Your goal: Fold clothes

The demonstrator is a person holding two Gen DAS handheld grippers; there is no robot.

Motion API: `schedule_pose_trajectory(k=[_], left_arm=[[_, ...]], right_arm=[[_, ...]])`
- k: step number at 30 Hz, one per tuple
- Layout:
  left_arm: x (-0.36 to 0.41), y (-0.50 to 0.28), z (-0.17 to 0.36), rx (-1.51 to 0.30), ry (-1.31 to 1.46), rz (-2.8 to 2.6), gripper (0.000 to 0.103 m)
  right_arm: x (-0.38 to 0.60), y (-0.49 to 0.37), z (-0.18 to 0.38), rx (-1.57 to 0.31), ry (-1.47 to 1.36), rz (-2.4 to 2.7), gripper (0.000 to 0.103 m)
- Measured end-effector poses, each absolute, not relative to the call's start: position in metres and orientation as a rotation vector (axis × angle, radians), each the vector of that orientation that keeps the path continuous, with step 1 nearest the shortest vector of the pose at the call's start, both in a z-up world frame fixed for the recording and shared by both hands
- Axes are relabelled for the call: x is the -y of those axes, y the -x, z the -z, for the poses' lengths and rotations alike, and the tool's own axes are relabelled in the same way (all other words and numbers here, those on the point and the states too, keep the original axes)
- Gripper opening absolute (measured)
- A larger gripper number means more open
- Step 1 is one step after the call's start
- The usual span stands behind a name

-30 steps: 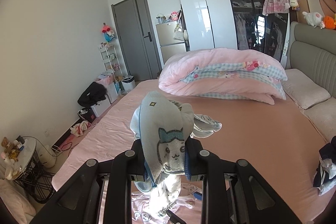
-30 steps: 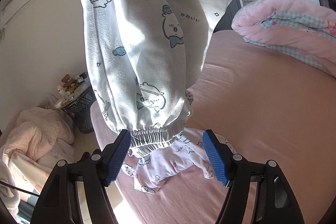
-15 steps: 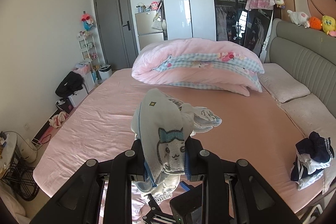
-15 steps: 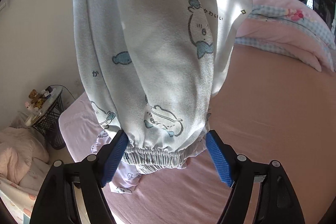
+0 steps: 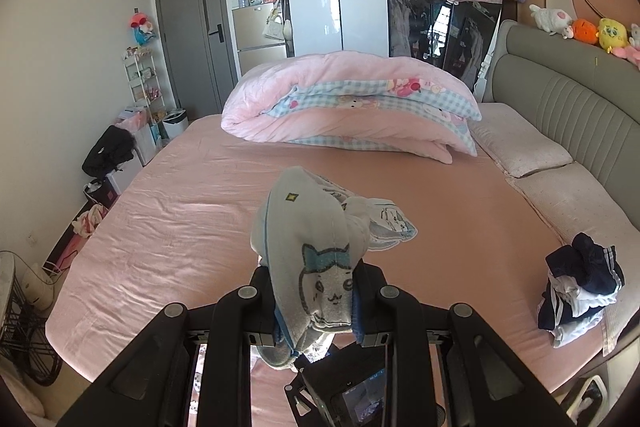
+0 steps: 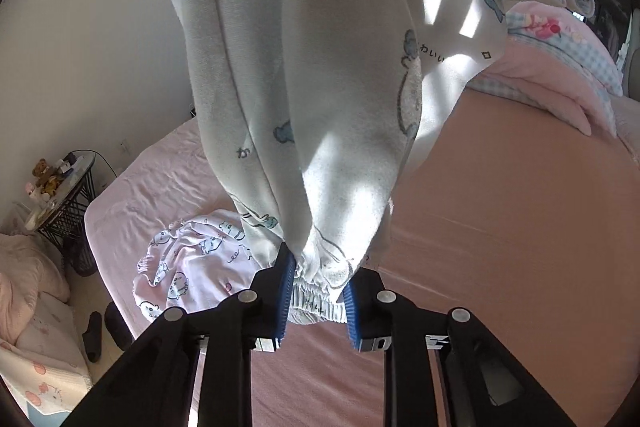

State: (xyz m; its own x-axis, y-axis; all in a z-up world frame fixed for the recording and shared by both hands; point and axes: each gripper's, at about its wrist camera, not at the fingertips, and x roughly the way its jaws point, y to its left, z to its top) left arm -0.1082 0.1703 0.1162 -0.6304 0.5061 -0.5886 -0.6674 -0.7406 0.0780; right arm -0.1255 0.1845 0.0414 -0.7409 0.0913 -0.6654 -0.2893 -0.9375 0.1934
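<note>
Printed pyjama trousers: hung above pink bed, long axis vertical. Left gripper clenched on upper end; right gripper directly below, closing on elastic cuff.

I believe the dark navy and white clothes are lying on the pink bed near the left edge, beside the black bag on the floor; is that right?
Not quite. The dark navy and white clothes do lie on the pink bed, but near its right edge, close to the pillows and headboard. The black bag sits on the floor beyond the opposite, left side. The left wrist view shows this.
</note>
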Motion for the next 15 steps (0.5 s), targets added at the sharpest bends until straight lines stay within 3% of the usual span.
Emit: schedule_pose_trajectory(k=[3,15], left_arm=[[-0.175,0.106,-0.108,-0.409,0.714,-2.323,0.022],[-0.210,0.107,-0.079,-0.416,0.757,-2.231,0.022]], right_arm=[[-0.190,0.121,-0.037,-0.407,1.036,-2.694,0.014],[-0.223,0.064,-0.018,-0.289,1.108,-2.512,0.013]])
